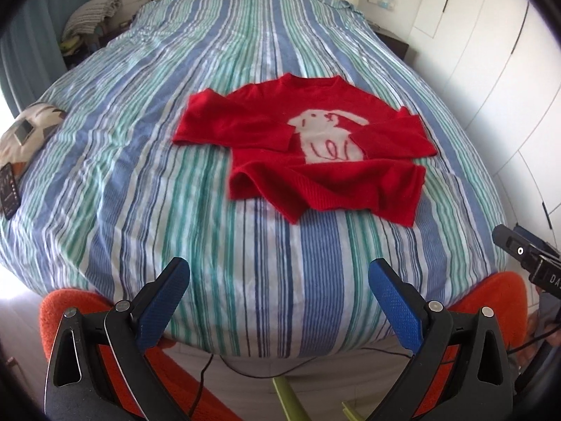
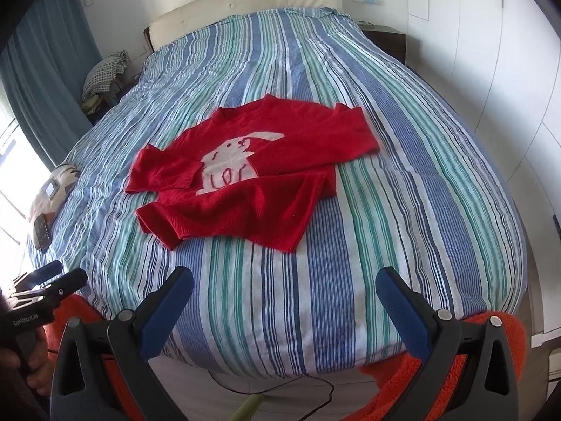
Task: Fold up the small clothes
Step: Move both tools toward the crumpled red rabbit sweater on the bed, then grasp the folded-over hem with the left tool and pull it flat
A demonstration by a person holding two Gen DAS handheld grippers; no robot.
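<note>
Both tongs (image 1: 278, 273) (image 2: 284, 282) spread, empty; red sweater (image 1: 308, 154) well ahead on bed (image 1: 175, 175).

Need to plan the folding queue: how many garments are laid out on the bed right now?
1. A red sweater with a white animal design lies on the striped bedspread, sleeves folded across its front. The pile beside the bed's far left corner is too unclear to count.

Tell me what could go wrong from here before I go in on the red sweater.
The red sweater already has both sleeves folded in and its hem bunched; pinching the rumpled hem may grab several layers and skew the fold. The striped bedspread is loose, so low fingers could catch it too. Both the left gripper and right gripper hang open near the bed edge, a long reach.
</note>
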